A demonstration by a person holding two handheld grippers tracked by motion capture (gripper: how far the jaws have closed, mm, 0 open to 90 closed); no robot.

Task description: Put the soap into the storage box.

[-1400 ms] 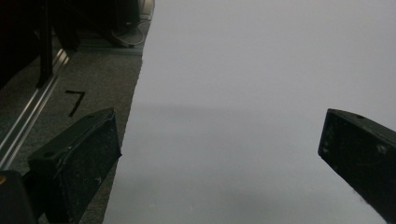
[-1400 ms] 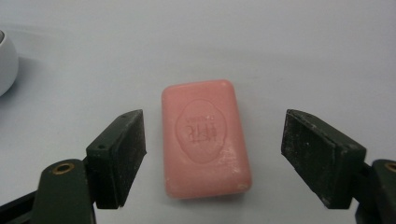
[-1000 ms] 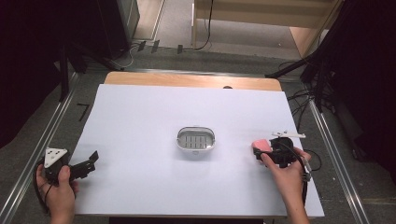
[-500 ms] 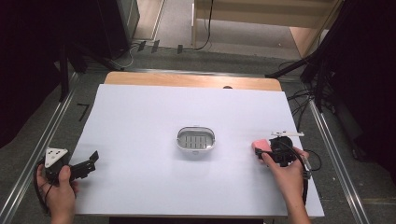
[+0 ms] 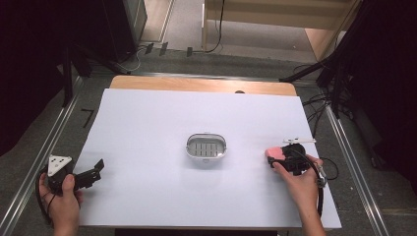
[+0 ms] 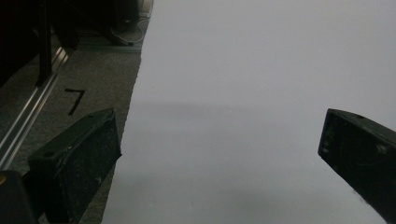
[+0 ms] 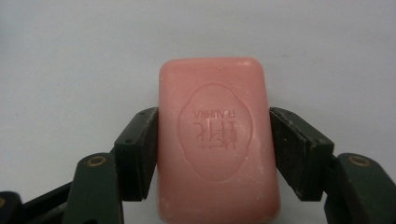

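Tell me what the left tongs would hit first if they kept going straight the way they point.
Probably nothing: the left tongs, open, point across the bare white table. In the high view their line seems to pass short of the metal dish, though depth is unclear.

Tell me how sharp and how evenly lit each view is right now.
High view: sharp and evenly lit on the table, dark surround, soft shadow under the dish. Left gripper view: dim, with a broad grey shadow band across the sheet; the left gripper jaws are slightly soft. Right gripper view: bright and crisp, the stamp on the soap is readable, no glare; the right gripper is shut on it.
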